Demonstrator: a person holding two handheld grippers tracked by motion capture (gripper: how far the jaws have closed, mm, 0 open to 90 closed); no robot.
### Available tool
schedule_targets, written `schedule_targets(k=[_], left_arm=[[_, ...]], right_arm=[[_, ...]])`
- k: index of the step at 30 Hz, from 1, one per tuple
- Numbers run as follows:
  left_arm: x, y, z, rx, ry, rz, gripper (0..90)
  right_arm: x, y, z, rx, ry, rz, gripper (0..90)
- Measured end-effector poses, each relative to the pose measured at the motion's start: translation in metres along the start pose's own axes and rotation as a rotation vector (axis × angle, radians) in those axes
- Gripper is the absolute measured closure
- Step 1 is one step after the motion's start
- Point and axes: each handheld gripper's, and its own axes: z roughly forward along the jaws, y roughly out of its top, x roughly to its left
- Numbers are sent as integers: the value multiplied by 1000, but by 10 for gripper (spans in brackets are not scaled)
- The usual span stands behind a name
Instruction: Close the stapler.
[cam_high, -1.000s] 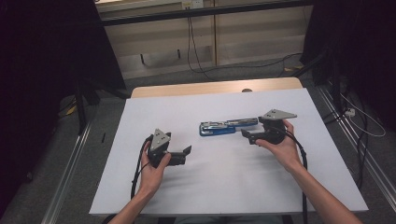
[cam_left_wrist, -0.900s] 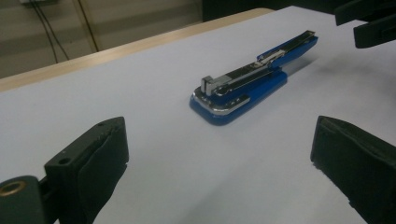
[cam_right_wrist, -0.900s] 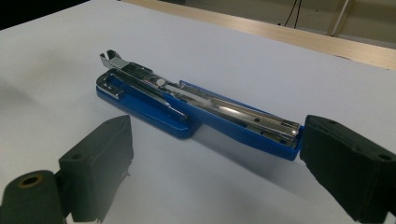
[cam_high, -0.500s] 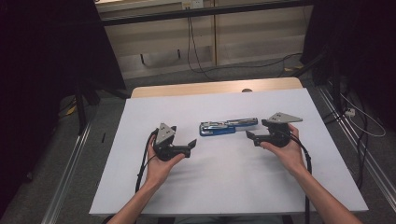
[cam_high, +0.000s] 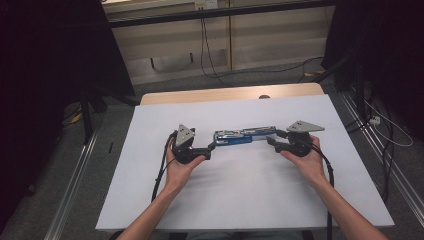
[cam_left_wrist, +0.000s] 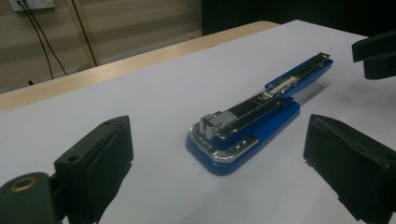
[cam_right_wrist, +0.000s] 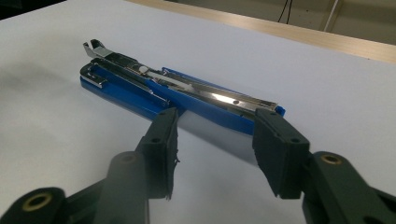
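Now the blue stapler (cam_high: 243, 136) lies swung open on the white counter (cam_high: 250, 200), between the left gripper (cam_high: 206, 150) and the right gripper (cam_high: 272, 142); both sets of jaws are spread, gripping nothing.

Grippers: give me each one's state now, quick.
Left gripper: open, holding nothing, short of the blue stapler.
Right gripper: open, fingers at the stapler's end, nothing held.

Bare white sheet (cam_high: 250, 195) all round, blue stapler (cam_high: 244, 135) between both tongs (sole obstacle)
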Motion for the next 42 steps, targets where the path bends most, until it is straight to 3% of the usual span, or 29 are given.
schedule_targets(k=[9,13,17,19,22,29,38,42], left_arm=[[6,1,13,53,0,-13,127],[8,4,15,29,2,-36,159],[8,6,18,31,10,-16,202],[8,7,20,37,18,-3,223],[7,5,24,42,-6,1,290],[1,4,31,67,-29,19,551],[-2,1,38,88,-77,12,786],[-5,0,42,115,-71,47,842]], right_arm=[[-2,-4,5,10,9,9,686],[-1,-5,7,18,14,5,788],[-2,-5,8,22,26,6,895],[-1,-5,9,29,24,4,900],[-2,-6,9,46,14,-13,900],[-4,-6,10,55,8,-22,900],[-4,-8,13,88,18,-47,900],[-5,-8,14,90,12,-50,900]])
